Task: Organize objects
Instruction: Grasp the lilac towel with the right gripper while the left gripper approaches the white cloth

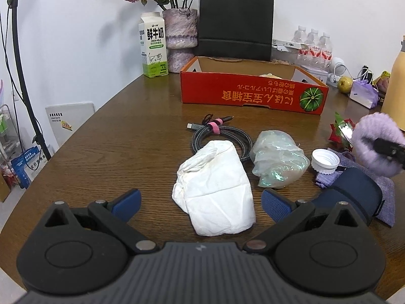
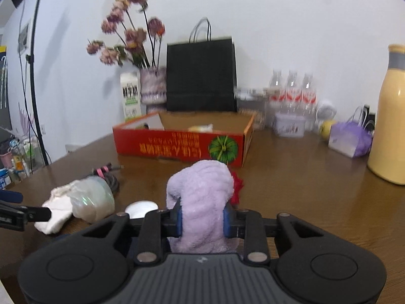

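My left gripper (image 1: pixel 200 204) is open, its blue pads either side of the near end of a crumpled white cloth (image 1: pixel 215 190) on the brown table (image 1: pixel 121 139). Behind the cloth lie a coiled grey cable (image 1: pixel 220 136) and a crinkled clear bag (image 1: pixel 278 162). A white cap (image 1: pixel 325 162) sits to the right. My right gripper (image 2: pixel 203 219) is shut on a fluffy lilac cloth (image 2: pixel 202 195), held above the table; it also shows at the right edge of the left wrist view (image 1: pixel 377 141). An open red cardboard box (image 1: pixel 253 93) stands behind, also in the right wrist view (image 2: pixel 182 144).
A milk carton (image 1: pixel 153 45), flower vase (image 1: pixel 181 38) and black paper bag (image 1: pixel 236 22) line the wall. Water bottles (image 1: pixel 314 45), a yellow bottle (image 2: pixel 389 116) and a purple bag (image 2: pixel 350 139) stand right. A navy pouch (image 1: pixel 354 192) and a red flower (image 1: pixel 340 131) lie near.
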`<control>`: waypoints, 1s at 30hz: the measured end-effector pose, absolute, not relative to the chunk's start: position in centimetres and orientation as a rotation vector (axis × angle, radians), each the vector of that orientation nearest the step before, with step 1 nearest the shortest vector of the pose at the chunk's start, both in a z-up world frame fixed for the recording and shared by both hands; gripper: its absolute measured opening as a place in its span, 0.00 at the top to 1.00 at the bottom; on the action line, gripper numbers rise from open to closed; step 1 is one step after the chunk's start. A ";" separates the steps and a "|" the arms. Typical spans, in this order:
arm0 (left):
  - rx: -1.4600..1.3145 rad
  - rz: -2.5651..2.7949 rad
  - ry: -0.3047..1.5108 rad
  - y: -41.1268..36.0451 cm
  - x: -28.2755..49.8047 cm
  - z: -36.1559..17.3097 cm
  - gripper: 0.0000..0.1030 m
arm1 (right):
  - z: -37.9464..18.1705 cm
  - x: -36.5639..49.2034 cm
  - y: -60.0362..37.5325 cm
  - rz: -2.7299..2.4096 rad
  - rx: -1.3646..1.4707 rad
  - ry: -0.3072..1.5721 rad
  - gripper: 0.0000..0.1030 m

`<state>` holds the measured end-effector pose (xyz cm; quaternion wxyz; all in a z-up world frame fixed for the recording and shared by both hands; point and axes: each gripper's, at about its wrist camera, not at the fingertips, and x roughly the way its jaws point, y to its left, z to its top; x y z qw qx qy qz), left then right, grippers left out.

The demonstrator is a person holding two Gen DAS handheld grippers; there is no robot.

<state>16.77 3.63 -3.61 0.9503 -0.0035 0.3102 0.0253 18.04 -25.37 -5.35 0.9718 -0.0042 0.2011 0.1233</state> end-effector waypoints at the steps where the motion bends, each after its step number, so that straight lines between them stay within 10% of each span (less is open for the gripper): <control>1: -0.009 0.051 0.633 3.7 16.8 -3.6 0.00 | -5.1 17.7 -25.4 0.249 -0.008 0.394 0.74; 30: -0.018 0.060 0.762 3.3 23.1 -5.6 0.00 | -5.3 15.9 -24.2 0.250 0.013 0.399 0.74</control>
